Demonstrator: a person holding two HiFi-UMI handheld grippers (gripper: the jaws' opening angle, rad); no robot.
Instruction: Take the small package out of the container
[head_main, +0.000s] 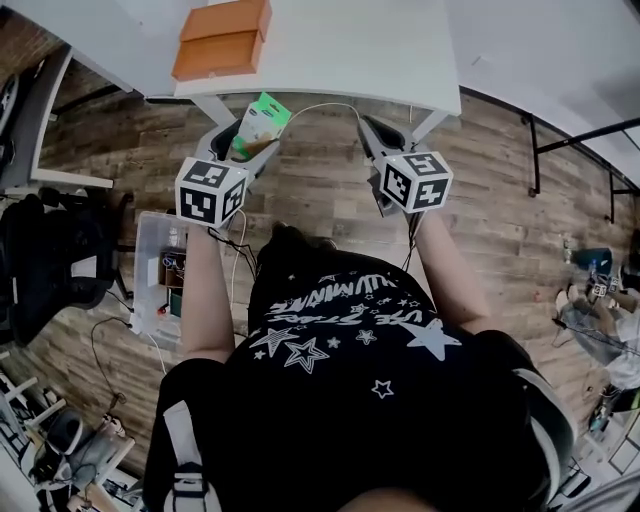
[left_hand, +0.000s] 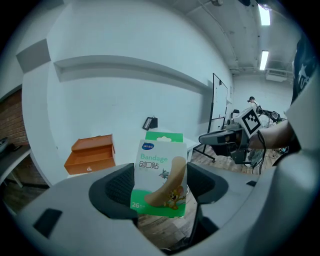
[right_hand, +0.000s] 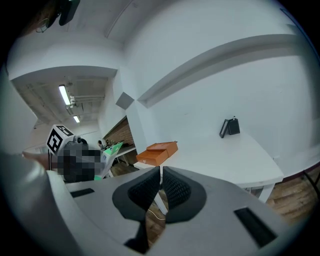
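Two grippers hover off the near edge of the table (head_main: 340, 55): the left gripper (left_hand: 159, 189) clamps the pack (head_main: 263, 120) upright by its lower half at about 11 o'clock, held clear of the orange box (head_main: 222, 38) farther off on the table. The right gripper (right_hand: 161, 187), at 1 o'clock, has its jaws pressed together on nothing, likely idle since one grip suffices.

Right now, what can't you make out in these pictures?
Orange box: its inside, shown in no view.
Left gripper, in the right gripper view: mostly behind a blurred patch.
Dark item on the table: too small to name.
Floor bin, head view: contents small and partly behind the person's arm.
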